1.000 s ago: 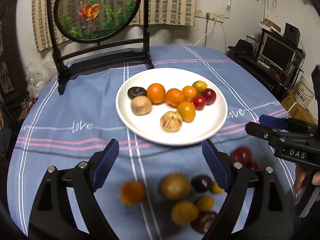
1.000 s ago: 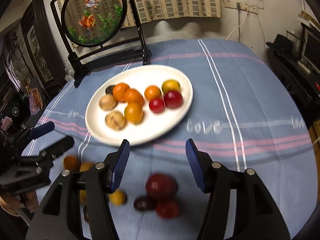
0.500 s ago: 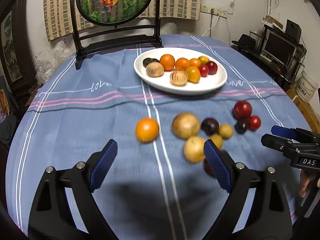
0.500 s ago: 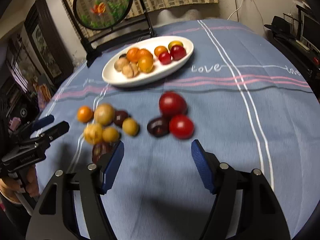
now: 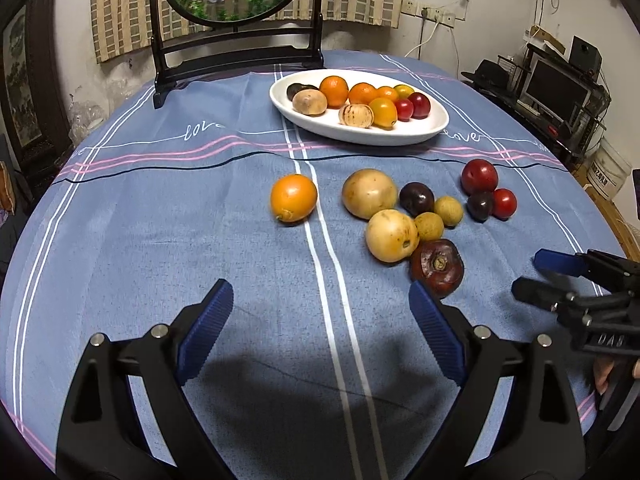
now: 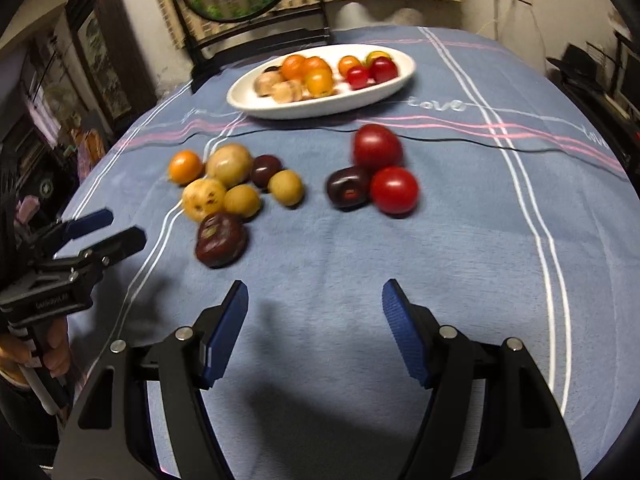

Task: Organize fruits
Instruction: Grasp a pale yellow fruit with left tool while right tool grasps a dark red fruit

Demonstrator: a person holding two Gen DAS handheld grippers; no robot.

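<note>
Both the left tool [image 5: 320,316] and the right tool [image 6: 316,308] stood open and empty above the blue striped tabletop [image 5: 160,240]. The right jaws had just been widening. Loose fruits lay near the middle, before the white oval plate [image 5: 436,128] of fruits toward the far edge.

Dim indoor light from above, soft shadows on the blue tablecloth [image 5: 168,216] under both tools, left view sharp, right view smeared by motion blur, fisheye bending and dark corners throughout
</note>
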